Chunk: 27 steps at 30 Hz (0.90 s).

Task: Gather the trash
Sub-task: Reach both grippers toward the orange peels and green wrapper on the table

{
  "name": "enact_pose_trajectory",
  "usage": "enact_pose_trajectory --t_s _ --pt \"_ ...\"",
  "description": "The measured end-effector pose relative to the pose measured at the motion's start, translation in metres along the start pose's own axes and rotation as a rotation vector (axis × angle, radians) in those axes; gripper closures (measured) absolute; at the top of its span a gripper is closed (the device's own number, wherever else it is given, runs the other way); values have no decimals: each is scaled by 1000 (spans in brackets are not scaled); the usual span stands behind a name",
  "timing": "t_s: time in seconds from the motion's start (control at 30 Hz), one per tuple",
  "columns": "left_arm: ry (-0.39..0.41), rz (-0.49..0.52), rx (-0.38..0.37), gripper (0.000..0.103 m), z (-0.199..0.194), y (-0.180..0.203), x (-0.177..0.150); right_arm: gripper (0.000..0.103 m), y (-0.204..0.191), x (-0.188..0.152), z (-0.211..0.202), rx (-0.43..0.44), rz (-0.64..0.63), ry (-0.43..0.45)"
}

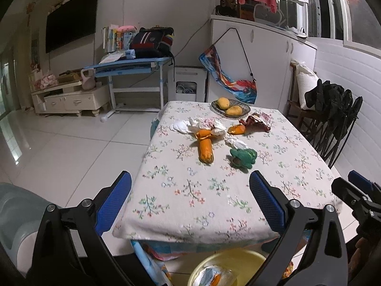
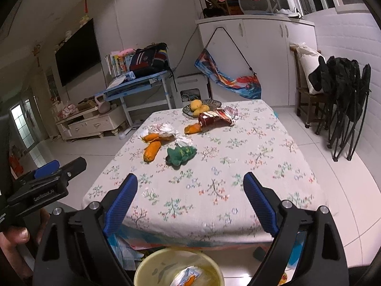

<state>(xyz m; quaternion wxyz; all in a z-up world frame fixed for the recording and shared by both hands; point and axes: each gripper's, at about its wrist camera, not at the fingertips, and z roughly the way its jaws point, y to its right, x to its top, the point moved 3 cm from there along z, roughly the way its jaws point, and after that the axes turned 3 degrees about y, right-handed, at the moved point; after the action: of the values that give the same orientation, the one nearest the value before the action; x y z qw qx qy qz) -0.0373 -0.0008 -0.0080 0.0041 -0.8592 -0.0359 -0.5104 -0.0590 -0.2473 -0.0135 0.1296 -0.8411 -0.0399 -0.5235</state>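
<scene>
Left tool (image 1: 190, 197): it is hanging released over the near edge of the tabletop (image 1: 238, 202), grasping nothing.
Right tool (image 2: 190, 195): it is also standing wide apart and empty.
Trash: mango peels (image 1: 206, 149), white tissues (image 1: 202, 125), a green wad (image 1: 244, 157) and a red wrapper (image 1: 256, 121) are lying mid-tabletop, well beyond both tools.
Bin: the yellow bucket (image 2: 147, 265) is sitting below the near edge, already holding a wrapper.
Not trash: whole mangoes on the plate (image 1: 245, 106).
Advice: I would be reaching for the nearest piece first, closing on its middle, and carrying it low to the bucket.
</scene>
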Motion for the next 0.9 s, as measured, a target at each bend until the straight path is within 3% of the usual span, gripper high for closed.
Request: enact_pose_trajectory --t_s 0.23,0.6,0.9 --pt "-32 -30 13 7 27 -11 14 16 1 13 23 30 -22 -19" --pt "-74 -58 46 7 75 -34 42 16 -13 22 81 79 -59 -127" --pt "-135 -110 57 7 105 -48 43 32 -17 16 151 90 4 -294"
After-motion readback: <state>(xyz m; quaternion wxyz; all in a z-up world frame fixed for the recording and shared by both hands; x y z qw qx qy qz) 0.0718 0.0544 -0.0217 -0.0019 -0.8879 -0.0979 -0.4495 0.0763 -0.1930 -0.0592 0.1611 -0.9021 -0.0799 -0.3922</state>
